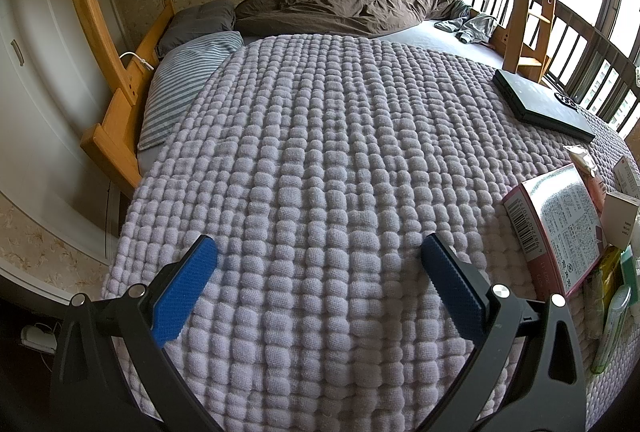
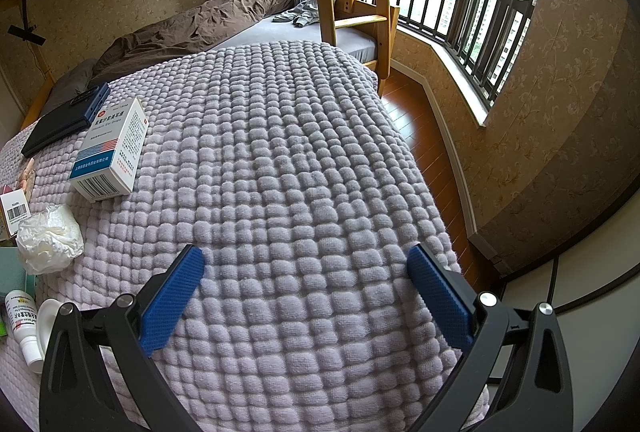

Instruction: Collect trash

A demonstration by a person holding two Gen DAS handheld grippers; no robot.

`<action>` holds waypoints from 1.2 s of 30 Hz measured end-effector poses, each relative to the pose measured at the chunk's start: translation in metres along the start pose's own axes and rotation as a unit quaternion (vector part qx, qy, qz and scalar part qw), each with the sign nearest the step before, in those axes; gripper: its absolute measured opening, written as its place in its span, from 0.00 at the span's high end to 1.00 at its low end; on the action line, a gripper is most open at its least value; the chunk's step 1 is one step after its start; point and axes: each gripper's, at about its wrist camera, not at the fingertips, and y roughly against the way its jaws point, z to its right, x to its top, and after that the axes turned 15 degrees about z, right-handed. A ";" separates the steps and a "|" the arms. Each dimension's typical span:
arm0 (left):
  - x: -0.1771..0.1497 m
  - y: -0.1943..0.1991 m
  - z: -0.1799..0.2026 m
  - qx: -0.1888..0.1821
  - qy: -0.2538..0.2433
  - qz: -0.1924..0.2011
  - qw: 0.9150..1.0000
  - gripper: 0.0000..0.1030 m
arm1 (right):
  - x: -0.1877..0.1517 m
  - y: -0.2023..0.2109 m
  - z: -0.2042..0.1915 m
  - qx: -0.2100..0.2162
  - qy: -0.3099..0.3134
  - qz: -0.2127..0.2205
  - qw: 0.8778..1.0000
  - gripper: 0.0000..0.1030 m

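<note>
Crumpled tissue (image 2: 49, 238), right view only

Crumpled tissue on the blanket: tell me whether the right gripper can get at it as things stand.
Probably yes. The crumpled tissue lies uncovered on the blanket, left of the open, empty right gripper; nothing sits between them, though boxes and a bottle crowd its far side.

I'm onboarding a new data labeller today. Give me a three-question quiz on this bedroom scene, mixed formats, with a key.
1. True or false: the right gripper holds the crumpled tissue.
2. The white and blue medicine box lies on: A) the wooden floor B) the quilted blanket C) the window sill.
3. Fill in: in the left wrist view, the pink box lies to the ____ of the left gripper.

Key: 1 false, both grippers are open and empty. 2 B. 3 right.
</note>
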 end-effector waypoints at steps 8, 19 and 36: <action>0.000 0.000 0.000 0.000 0.000 0.000 1.000 0.01 | 0.000 0.000 0.000 0.000 0.000 0.000 1.000 0.03; 0.000 0.000 0.000 0.000 0.000 0.000 1.000 0.01 | 0.000 0.000 0.000 0.000 0.000 0.000 1.000 0.03; 0.015 0.052 0.063 -0.135 -0.031 0.002 0.990 0.01 | 0.030 0.027 -0.059 0.037 0.026 0.035 0.998 0.04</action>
